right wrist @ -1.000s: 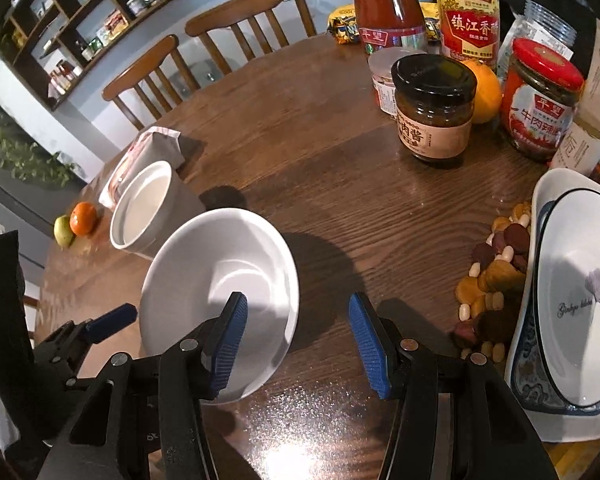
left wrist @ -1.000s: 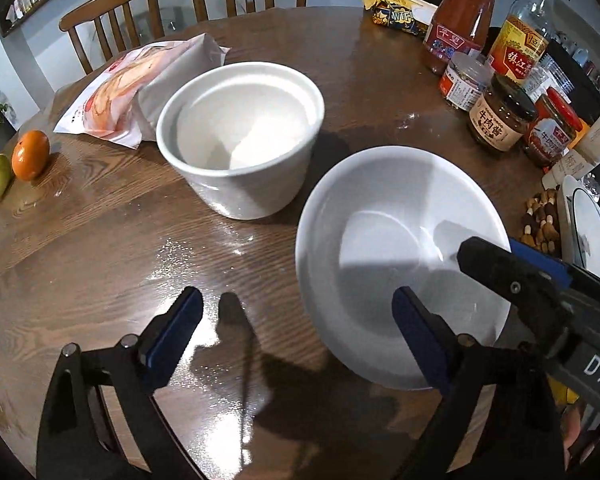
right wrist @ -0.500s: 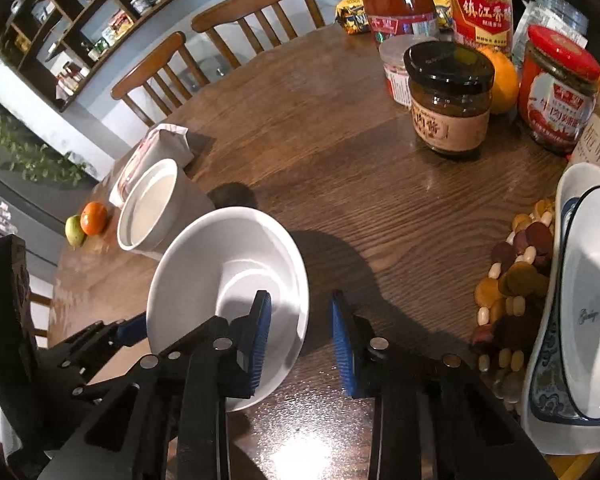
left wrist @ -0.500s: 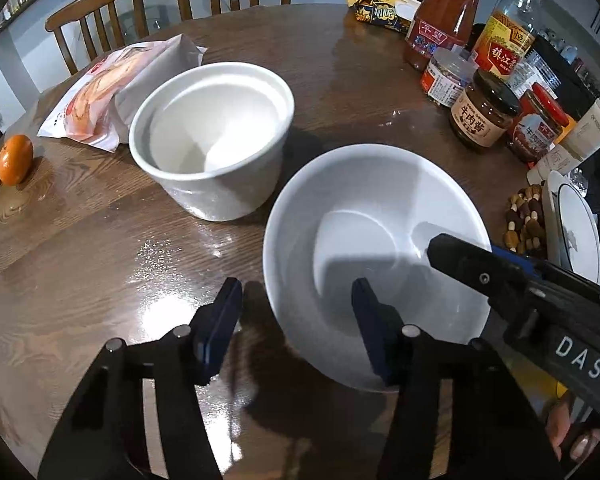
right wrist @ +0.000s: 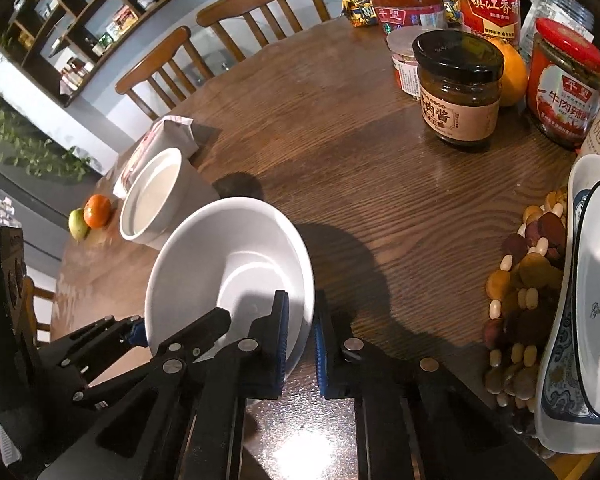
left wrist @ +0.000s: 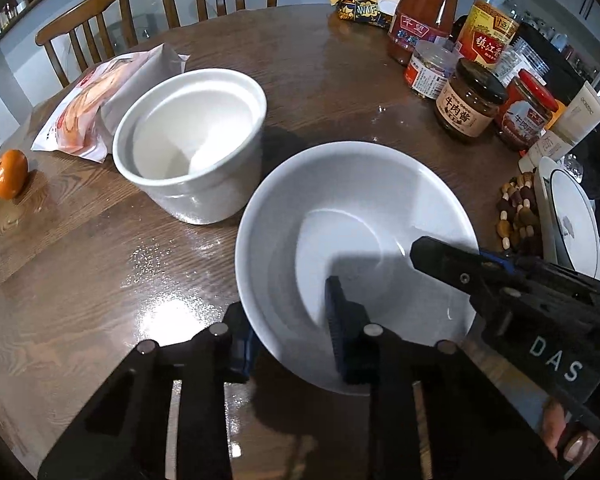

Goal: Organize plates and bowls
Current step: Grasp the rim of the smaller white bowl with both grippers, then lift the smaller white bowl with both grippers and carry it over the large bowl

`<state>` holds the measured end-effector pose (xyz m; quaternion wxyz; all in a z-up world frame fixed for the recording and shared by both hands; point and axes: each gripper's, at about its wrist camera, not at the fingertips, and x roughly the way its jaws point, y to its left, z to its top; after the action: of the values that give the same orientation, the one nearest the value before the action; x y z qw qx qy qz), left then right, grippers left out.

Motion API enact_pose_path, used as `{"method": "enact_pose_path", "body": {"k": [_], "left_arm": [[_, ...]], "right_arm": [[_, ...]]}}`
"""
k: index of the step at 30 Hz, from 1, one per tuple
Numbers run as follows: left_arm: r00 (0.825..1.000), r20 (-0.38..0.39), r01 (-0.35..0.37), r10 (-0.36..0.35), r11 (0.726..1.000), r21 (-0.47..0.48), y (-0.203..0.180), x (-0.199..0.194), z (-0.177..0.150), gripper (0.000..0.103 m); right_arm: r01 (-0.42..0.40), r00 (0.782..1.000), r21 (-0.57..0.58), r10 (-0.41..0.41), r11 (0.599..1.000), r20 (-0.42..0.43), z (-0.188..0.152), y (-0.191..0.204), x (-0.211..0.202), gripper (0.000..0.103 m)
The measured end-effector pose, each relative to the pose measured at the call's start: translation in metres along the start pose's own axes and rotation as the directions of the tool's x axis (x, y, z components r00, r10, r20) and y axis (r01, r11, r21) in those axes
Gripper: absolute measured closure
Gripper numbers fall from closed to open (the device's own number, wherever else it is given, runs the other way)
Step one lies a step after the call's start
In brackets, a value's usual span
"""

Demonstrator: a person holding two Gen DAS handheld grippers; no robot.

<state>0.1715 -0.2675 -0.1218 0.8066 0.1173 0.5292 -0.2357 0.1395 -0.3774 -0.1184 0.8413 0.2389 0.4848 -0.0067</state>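
While my left hand-held gripper (left wrist: 290, 340) and right hand-held gripper (right wrist: 300, 344) each pinch its rim, the round, glossy white bowl (left wrist: 354, 256) faces upward. It sits on the grained wooden desk (right wrist: 380, 168).

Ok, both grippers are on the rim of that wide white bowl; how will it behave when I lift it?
The white bowl looks like glazed ceramic: probably stiff, fairly heavy for its size, and breakable. Its glossy rim may slip between the left gripper pads and the right gripper pads. Held at two rim spots, it could tilt if one side rises first.
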Motion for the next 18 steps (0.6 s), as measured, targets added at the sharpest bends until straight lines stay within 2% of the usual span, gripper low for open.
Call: {"method": "enact_pose_path", "body": {"k": [18], "left_arm": [[1.000, 0.029, 0.000, 0.000, 1.000, 0.003, 0.000, -0.011, 0.001, 0.077]], "right_arm": [[0.009, 1.000, -0.013, -0.009, 1.000, 0.018, -0.002, 0.005, -0.007, 0.090]]}}
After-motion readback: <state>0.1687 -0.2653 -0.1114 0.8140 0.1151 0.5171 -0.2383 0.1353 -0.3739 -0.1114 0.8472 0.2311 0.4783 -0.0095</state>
